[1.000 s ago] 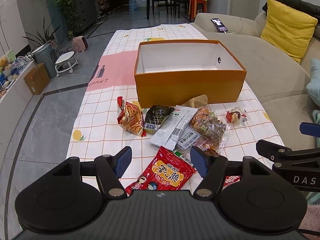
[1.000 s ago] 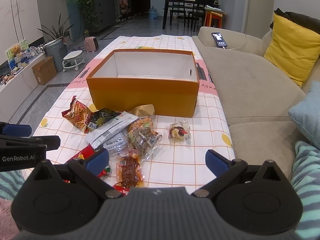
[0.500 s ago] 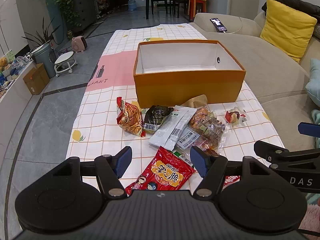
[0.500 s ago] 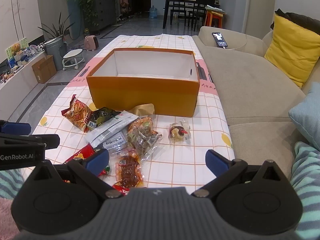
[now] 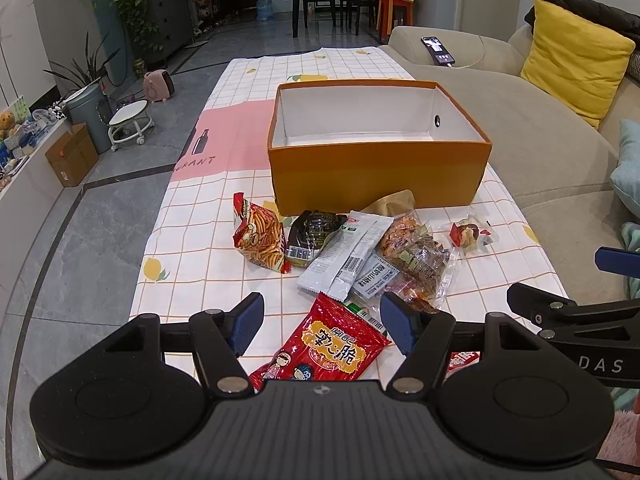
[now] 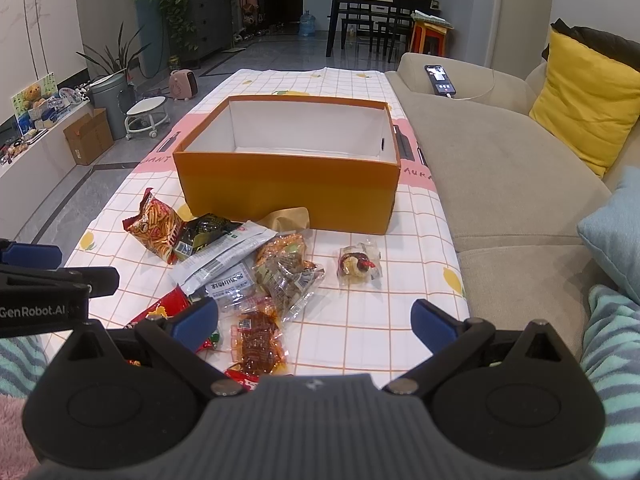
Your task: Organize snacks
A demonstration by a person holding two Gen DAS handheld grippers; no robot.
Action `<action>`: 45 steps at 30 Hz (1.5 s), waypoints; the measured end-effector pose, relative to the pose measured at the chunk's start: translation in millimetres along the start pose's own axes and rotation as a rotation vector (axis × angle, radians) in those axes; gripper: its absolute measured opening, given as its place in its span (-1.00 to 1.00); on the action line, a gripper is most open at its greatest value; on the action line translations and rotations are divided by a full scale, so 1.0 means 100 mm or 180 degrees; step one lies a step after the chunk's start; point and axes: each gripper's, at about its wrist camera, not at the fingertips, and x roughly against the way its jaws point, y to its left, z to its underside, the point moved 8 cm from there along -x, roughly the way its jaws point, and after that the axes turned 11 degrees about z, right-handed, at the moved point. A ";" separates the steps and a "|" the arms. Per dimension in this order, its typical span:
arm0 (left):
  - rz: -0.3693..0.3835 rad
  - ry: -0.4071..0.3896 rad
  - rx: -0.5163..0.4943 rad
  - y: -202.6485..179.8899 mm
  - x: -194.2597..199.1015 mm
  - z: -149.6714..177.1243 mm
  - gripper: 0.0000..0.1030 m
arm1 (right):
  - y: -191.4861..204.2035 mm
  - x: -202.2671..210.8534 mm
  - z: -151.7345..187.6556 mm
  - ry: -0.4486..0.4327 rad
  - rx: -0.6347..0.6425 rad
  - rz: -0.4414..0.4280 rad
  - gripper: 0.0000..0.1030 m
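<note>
Nothing moved; left gripper [image 5: 322, 322] hovers over "GenRobot.AI"-neighboured red packet [image 5: 332, 350].

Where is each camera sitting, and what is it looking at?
Left wrist view: sits on the left gripper, looking down over the red snack packet toward the orange box; the right gripper's side shows at the right edge.
Right wrist view: sits on the right gripper, facing the same box; the left gripper's side shows at the left edge.
Both views show the box, the snack pile and the sofa.
</note>
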 end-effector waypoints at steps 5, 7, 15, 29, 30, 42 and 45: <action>0.0008 0.0011 0.0011 -0.01 0.00 0.00 0.52 | -0.01 -0.01 0.00 0.0025 -0.0013 -0.0002 0.93; 0.0010 0.0014 0.0019 0.00 0.00 0.00 0.52 | -0.01 -0.01 0.00 0.0027 -0.0017 -0.0001 0.93; 0.0032 0.0040 0.0054 -0.01 0.00 0.02 0.52 | -0.01 -0.01 0.00 0.0037 -0.0019 -0.0009 0.93; 0.0170 0.0153 0.0031 0.01 -0.06 0.01 0.52 | 0.02 -0.03 0.01 0.0093 -0.0047 -0.0064 0.93; 0.0188 0.0150 0.0025 0.01 -0.06 0.00 0.52 | 0.02 -0.05 0.01 0.0110 -0.0062 -0.0094 0.93; 0.0227 0.0051 0.0034 0.31 -0.31 -0.26 0.53 | -0.01 -0.47 -0.06 0.0358 -0.0238 -0.0340 0.82; 0.0177 -0.0002 0.0022 0.44 -0.40 -0.34 0.53 | 0.06 -0.57 -0.11 0.0342 -0.0172 -0.0391 0.67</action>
